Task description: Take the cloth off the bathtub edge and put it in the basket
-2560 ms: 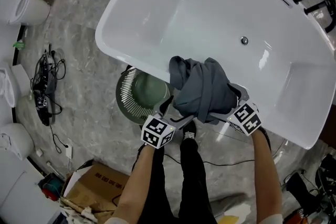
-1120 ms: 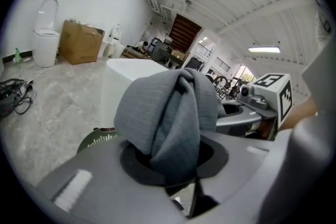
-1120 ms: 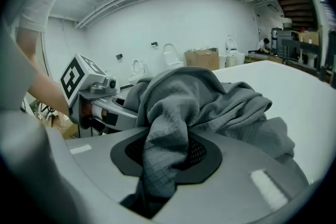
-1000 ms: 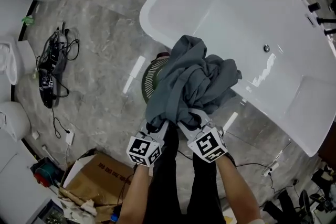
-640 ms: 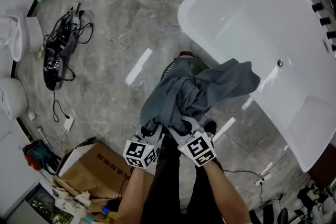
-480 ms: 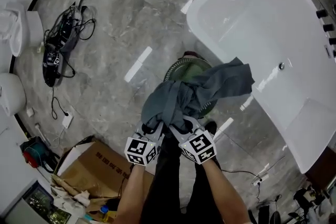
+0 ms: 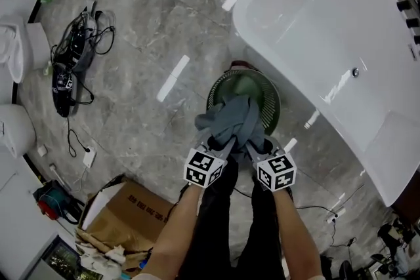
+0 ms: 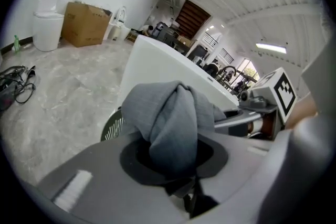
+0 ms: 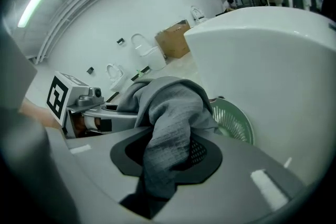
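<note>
The grey cloth [image 7: 231, 120] is bunched between both grippers, over the near rim of the green basket [image 7: 268, 96]. My left gripper [image 7: 218, 143] is shut on the cloth [image 8: 170, 123]; folds bulge out of its jaws. On the other side my right gripper [image 7: 252, 145] is shut on the same cloth [image 9: 168, 128]. The basket [image 9: 233, 120] stands on the floor against the white bathtub [image 7: 328, 29]; its slatted rim [image 8: 112, 126] shows behind the cloth. Each gripper sees the other's marker cube [image 8: 278, 93] [image 9: 62, 94].
Marble floor all round. A cardboard box [image 7: 128, 220] lies near my left leg, cables [image 7: 69, 69] and white toilets [image 7: 16, 131] at the far left. Taps [image 7: 407, 6] sit on the tub's far rim. A cable [image 7: 315, 210] crosses the floor at the right.
Both grippers have dropped with the cloth from beside the tub down onto the basket. The cloth's loose end, which trailed toward the tub, now hangs into the basket.
</note>
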